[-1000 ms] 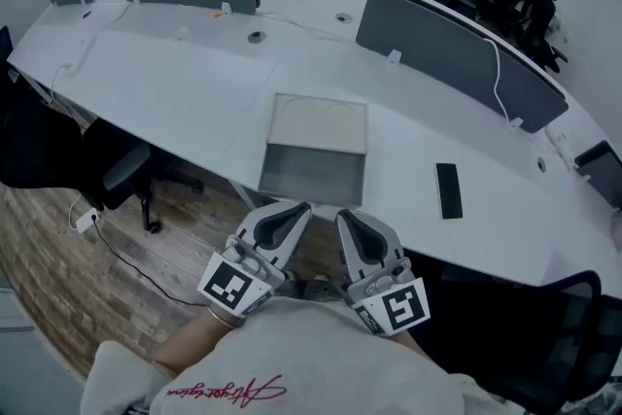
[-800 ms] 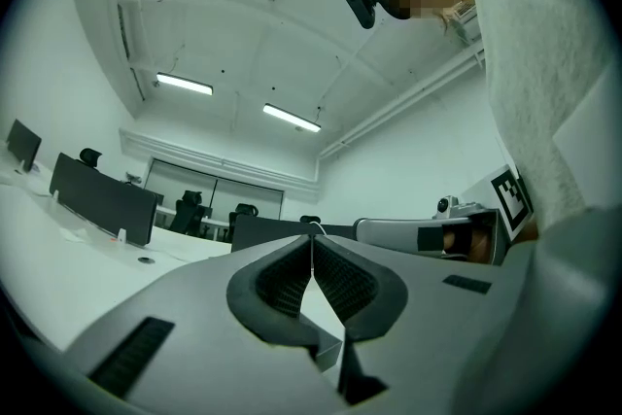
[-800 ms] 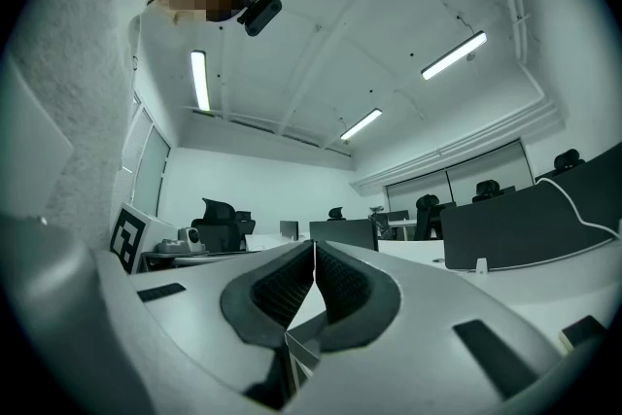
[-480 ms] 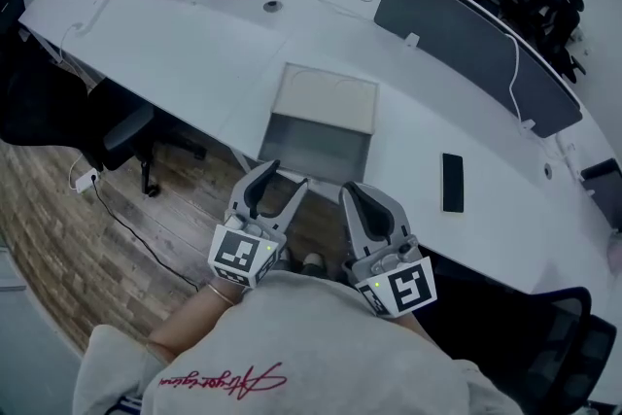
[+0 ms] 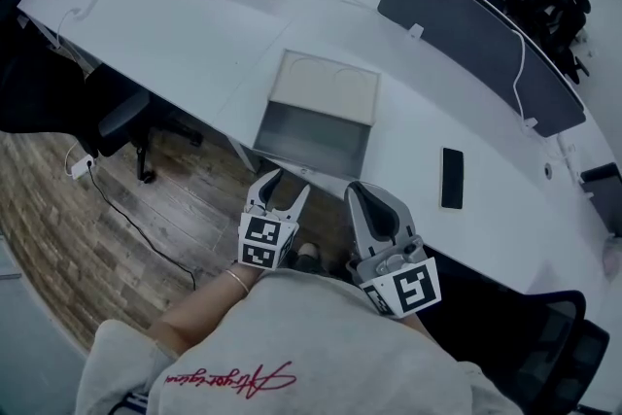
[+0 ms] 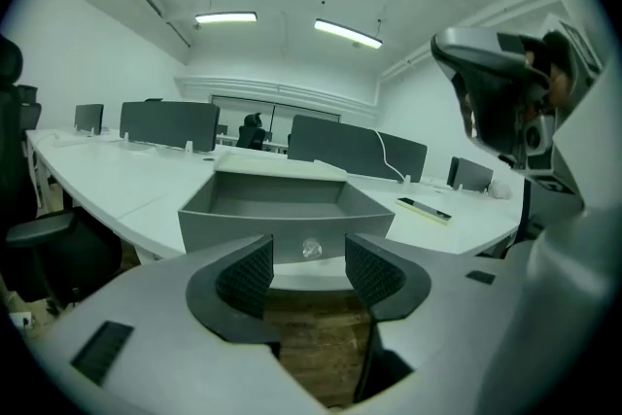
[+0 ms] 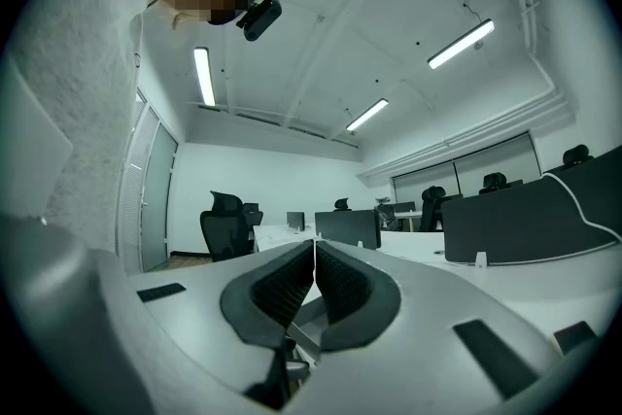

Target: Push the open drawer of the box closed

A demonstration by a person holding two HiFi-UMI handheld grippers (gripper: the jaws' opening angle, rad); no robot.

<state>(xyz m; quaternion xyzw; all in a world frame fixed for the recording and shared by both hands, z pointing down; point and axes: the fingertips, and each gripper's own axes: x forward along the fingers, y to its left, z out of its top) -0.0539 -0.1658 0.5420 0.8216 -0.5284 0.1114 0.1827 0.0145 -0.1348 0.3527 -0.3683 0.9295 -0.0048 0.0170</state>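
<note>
**Item: drawer** [image 5: 313, 137] – pulled out of the box [image 5: 326, 83], empty, on the white table [image 5: 194, 29]. Its front panel faces the person at the table's near edge. A small clear knob [image 6: 311, 249] sits at the middle of that panel.

**Item: left gripper** [image 5: 288, 188] – jaws spread wide, having just been opening, with nothing held. In the left gripper view the knob shows in the gap between the pads, but the panel stands ahead of the tips and apart from them, with no contact.

**Item: right gripper** [image 5: 362, 197] – pads pressed together on nothing. It sits to the right of the left gripper, and its own view looks past the drawer toward chairs and other tables, so it is not aimed at the panel.

**Governing relation:** the drawer front lies straight ahead of the left gripper and a little above its tips. The drawer's travel runs along that same line, away from the person and into the box. Judged from this, the left gripper is the better-placed tool. A forward push on the panel near the knob should run the drawer in squarely, whereas a push at one corner could skew it.

**Also present:** dark phone [image 5: 451, 178], lying beyond the right gripper and clear of the drawer's path.
</note>
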